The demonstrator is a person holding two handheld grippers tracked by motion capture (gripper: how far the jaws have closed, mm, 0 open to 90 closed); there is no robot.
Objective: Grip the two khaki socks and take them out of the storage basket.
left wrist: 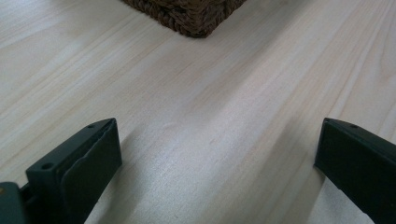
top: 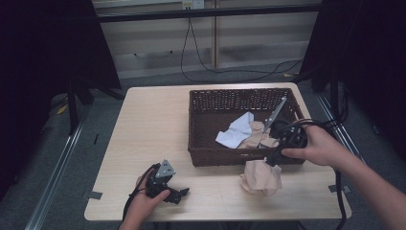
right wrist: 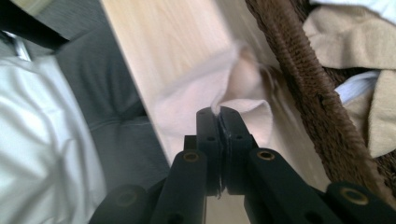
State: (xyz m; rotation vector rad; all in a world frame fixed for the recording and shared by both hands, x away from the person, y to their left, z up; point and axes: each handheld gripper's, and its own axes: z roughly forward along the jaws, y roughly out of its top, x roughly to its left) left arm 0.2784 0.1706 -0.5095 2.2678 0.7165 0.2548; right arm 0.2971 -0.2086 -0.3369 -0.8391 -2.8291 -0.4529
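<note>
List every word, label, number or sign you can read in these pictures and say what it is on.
None can be read. The wicker basket, the cloths, the table and both grippers carry no visible text. The small wall plate at the top of the high view is too small to read.

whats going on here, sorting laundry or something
A person works at a wooden table with a gripper in each hand. The right gripper has its jaws shut on a peach cloth, held just in front of a wicker basket with more cloths inside. The left gripper rests open on the table, holding nothing.
</note>
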